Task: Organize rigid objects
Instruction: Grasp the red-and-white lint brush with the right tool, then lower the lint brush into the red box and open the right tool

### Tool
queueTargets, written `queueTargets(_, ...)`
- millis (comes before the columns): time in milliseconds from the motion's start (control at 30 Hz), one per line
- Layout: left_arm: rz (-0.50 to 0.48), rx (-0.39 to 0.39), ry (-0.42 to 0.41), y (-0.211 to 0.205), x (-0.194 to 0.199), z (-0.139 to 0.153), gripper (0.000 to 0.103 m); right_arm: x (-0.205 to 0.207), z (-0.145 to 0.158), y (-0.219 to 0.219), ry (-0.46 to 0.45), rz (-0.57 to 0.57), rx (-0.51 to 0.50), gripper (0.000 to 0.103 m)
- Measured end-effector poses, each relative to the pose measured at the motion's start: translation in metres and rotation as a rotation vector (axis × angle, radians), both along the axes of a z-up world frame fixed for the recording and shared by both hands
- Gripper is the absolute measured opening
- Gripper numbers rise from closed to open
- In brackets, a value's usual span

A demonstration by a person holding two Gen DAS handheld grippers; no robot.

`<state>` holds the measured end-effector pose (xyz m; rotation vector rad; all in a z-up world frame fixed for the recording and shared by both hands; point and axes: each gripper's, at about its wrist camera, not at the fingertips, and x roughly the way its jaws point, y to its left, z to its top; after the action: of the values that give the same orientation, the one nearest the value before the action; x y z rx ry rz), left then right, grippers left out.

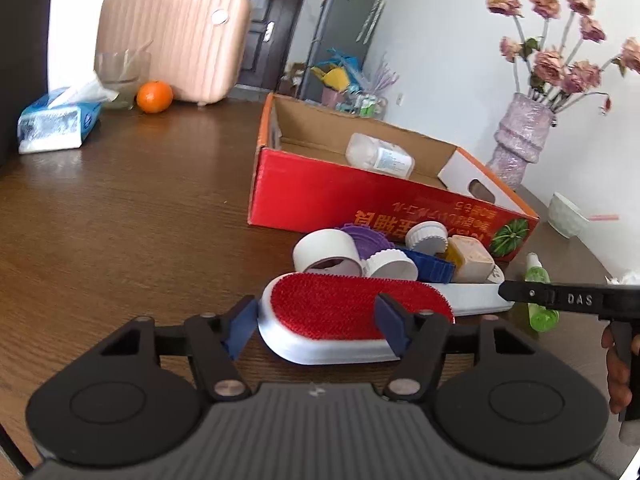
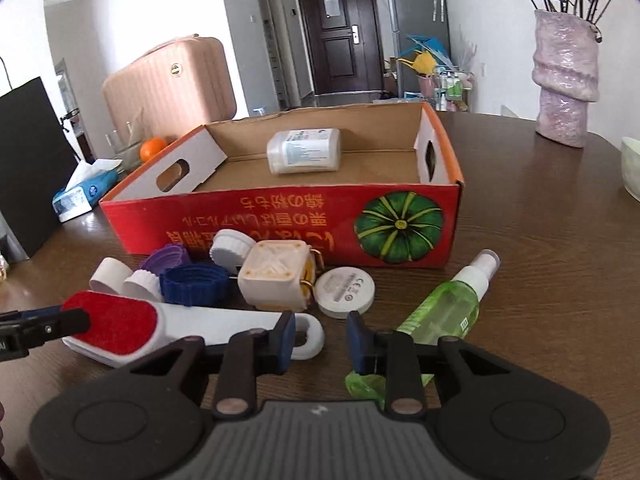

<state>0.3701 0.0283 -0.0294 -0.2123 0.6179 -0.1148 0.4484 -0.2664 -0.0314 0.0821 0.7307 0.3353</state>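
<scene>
Two blue pads (image 1: 240, 326) flanking lint brush (image 1: 340, 312)

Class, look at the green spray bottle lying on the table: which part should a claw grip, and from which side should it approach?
Grip the green spray bottle across its round body, coming down from above with the fingers either side. It lies flat on the table, nozzle towards the red box, so the narrow white sprayer offers less hold. The open right claw is probably the nearer one.
</scene>
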Motion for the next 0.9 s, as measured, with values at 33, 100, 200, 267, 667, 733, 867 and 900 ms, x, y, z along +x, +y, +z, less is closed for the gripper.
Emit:
queueTargets(33,-0.004,0.005,-0.01,-0.001,-0.002,0.0,0.064,0.001,0.0,0.0,0.004,0.002,0.008,0.02)
queueTargets(100,-0.006,0.015,-0.016,-0.002,-0.005,0.001,0.062,0.002,-0.002,-0.001,0.012,0.002,0.029,0.014)
queueTargets(200,0.023,0.018,-0.006,-0.001,-0.014,0.007,0.058,0.0,-0.002,0.002,0.028,-0.009,0.043,0.014)
queueTargets(267,0.033,0.014,-0.018,0.001,-0.025,0.01,0.058,-0.01,0.001,0.002,0.027,-0.004,0.058,0.014)
queueTargets(667,-0.013,-0.003,-0.073,-0.017,-0.101,0.037,0.057,-0.119,0.031,-0.032,-0.09,-0.097,0.181,0.015)
queueTargets(733,-0.021,-0.01,-0.083,-0.021,-0.101,0.043,0.057,-0.126,0.037,-0.037,-0.108,-0.106,0.19,0.015)
queueTargets(867,-0.03,-0.021,-0.13,-0.028,-0.086,0.059,0.057,-0.122,0.05,-0.044,-0.152,-0.133,0.19,0.015)
queueTargets(900,-0.034,-0.016,-0.147,-0.03,-0.077,0.064,0.057,-0.116,0.055,-0.045,-0.169,-0.139,0.186,0.015)
